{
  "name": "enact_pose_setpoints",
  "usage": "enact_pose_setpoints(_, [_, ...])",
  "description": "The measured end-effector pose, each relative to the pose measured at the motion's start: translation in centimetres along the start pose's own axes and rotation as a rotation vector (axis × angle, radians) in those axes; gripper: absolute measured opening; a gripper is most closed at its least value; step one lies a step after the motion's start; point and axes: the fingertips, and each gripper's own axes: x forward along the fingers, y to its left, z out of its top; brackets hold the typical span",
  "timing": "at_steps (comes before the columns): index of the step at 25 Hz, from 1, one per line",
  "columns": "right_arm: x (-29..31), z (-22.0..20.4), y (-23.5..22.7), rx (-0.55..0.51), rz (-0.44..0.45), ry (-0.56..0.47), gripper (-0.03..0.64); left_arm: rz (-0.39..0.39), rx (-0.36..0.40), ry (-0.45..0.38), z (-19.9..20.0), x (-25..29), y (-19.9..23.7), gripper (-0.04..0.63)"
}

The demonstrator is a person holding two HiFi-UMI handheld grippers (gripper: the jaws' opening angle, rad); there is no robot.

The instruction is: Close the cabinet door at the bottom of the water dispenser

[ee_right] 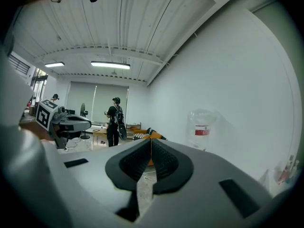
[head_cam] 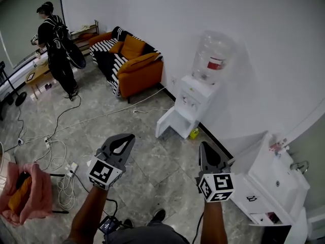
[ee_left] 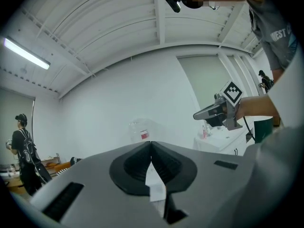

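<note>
Left tongs (head_cam: 127,137) and right tongs (head_cam: 203,146) both pinched shut, empty, we should approach the water dispenser (head_cam: 197,96) and press its open cabinet door (head_cam: 166,123) flush.

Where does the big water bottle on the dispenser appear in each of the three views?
Head view: the water bottle stands upper right of centre.
Left gripper view: bottle faint, at centre.
Right gripper view: bottle right of centre.
Shared landmark: the person in black.
</note>
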Motion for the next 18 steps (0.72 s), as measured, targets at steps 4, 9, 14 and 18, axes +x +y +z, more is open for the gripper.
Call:
enact_pose_setpoints(4, [1.6,-0.3,-2.7,0.009,0.025,0.001,0.028,0.017,0.016,0.016,0.2,2.6,-0.3,0.017])
enact_pose_setpoints(9, [2.5,-0.8,-5.9,0.015,0.041,-0.003,0.028,0.028,0.026,0.029,0.2,5.6,-1.3,0.017])
enact_pose_setpoints(14, [2.8,-1.1,-8.6,0.022,0.032,-0.007,0.028,0.005,0.035,0.025,0.3,8.8,-2.5,0.017])
enact_pose_setpoints(18, [2.8,-2.0,-10.6,0.031,0.013,0.01,0.028,-0.035,0.039,0.039,0.3,11.5,-3.4,0.017])
